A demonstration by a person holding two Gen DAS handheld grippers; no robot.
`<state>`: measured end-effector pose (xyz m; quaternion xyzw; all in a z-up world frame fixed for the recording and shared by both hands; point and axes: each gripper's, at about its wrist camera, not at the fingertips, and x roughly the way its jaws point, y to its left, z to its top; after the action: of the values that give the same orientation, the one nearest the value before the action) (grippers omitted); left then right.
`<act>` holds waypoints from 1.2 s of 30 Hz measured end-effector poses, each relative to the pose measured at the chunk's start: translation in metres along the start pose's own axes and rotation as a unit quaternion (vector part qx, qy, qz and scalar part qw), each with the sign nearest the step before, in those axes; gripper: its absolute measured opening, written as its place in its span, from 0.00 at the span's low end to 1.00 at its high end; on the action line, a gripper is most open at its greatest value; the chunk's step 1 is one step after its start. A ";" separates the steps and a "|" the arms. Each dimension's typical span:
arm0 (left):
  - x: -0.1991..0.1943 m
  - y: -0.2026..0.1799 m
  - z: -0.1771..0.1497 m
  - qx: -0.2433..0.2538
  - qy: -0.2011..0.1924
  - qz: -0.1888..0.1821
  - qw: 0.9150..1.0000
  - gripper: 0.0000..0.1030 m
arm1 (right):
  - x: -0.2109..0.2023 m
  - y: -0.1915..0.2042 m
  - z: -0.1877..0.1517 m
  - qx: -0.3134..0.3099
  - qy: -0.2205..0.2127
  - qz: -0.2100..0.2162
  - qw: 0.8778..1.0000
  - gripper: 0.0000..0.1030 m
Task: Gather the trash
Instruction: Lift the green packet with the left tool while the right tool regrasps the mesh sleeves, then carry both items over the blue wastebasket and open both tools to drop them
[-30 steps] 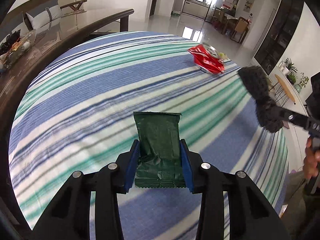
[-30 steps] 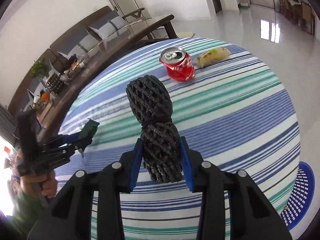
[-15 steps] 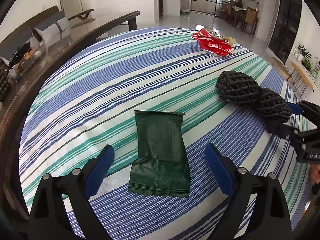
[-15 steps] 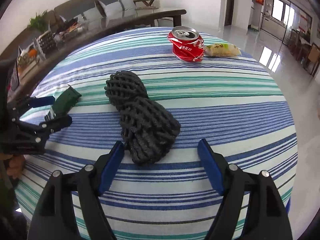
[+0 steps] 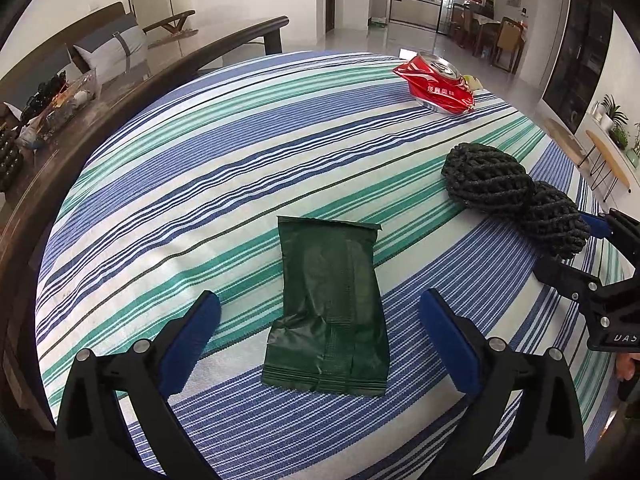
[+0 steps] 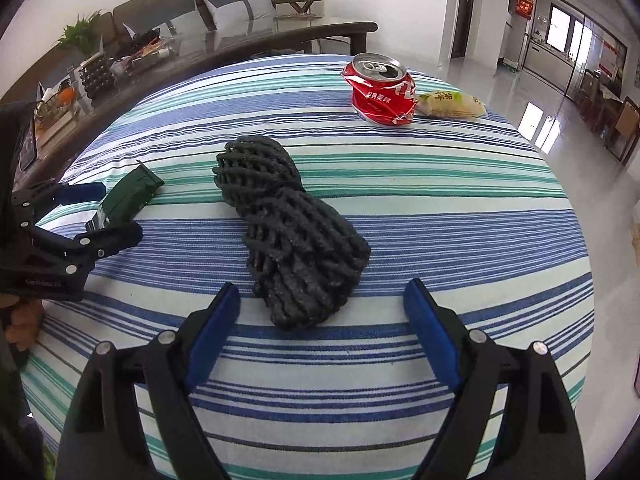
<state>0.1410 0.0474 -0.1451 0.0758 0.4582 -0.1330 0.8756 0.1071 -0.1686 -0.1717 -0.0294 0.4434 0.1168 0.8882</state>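
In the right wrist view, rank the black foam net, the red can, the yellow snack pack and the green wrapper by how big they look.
1. black foam net, nearest the camera, which inflates it
2. red can
3. green wrapper and yellow snack pack: too close to rank; the wrapper is seen edge-on, the pack lies partly behind the can

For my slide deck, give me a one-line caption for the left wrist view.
Open left gripper around a green wrapper on a striped tablecloth, beside black foam netting and a crushed red can.
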 end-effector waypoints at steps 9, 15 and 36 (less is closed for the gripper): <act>-0.001 0.004 0.000 0.019 0.006 -0.024 1.000 0.95 | 0.001 -0.002 0.010 -0.018 0.040 0.020 0.999 0.82; -0.008 0.015 0.000 0.015 0.019 -0.071 0.997 0.95 | -0.010 0.006 0.040 -0.051 0.057 0.043 0.996 0.82; -0.052 -0.056 0.014 0.050 -0.011 -0.145 0.988 0.35 | -0.070 -0.055 0.007 0.088 0.013 0.109 0.990 0.37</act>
<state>0.1066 -0.0013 -0.0945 0.0503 0.4475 -0.2821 0.8471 0.0849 -0.2334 -0.1142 0.0962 0.4643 0.1729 0.8633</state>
